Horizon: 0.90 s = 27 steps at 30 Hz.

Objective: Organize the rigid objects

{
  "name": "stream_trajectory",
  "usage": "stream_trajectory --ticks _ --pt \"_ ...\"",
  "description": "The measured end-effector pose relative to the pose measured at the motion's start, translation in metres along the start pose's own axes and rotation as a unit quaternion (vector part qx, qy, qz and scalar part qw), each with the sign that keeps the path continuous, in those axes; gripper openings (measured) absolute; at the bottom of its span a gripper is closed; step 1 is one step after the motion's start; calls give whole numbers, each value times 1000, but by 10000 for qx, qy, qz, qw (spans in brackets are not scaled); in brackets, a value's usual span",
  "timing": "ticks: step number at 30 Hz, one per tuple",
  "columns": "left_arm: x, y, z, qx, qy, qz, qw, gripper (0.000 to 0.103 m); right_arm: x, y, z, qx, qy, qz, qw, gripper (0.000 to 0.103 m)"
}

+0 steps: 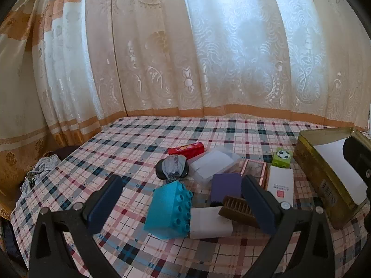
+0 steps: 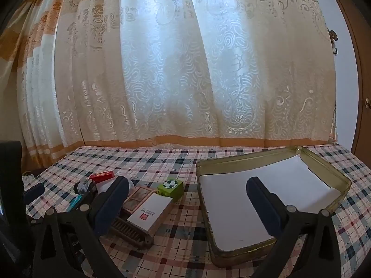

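Left wrist
surface: plaid cloth (image 1: 162,134) over worktop, cream lace curtain (image 1: 208,46) behind.
left gripper (image 1: 183,199): jaws wide, nothing btwn pads; teal brick (image 1: 168,210) on its side, touching white block (image 1: 209,223).

Right wrist
tin (image 2: 343,178): gold, open, white liner inside, no objs in it.
right gripper (image 2: 187,199): jaws wide, holding nothing, right finger over the tin.
objs: white box (image 2: 150,213) + green football cube (image 2: 171,187) just left of tin.

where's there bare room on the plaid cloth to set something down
Free: the cloth between the orange-hemmed curtain and the red box, and the white-lined gold tin. Crowded: around the turquoise studded brick.
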<state>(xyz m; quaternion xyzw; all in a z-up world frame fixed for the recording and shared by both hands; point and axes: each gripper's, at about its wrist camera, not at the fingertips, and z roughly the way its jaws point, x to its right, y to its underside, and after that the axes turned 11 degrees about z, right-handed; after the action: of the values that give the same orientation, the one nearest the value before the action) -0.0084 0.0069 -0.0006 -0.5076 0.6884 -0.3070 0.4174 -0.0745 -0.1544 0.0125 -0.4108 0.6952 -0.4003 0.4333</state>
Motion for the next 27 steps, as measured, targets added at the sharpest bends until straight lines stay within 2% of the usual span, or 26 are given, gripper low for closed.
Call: stream_trajectory --ticks 18,23,27 --pt "-3 4 3 -95 7 -33 9999 103 3 1 5 -156 -29 46 9999 103" --pt "-3 4 3 -77 -78 -17 9999 103 2 1 5 -136 -53 -9 9999 103" --pt "-11 5 6 -108 -209 -70 9997 103 -2 2 3 -111 -243 -153 9995 102"
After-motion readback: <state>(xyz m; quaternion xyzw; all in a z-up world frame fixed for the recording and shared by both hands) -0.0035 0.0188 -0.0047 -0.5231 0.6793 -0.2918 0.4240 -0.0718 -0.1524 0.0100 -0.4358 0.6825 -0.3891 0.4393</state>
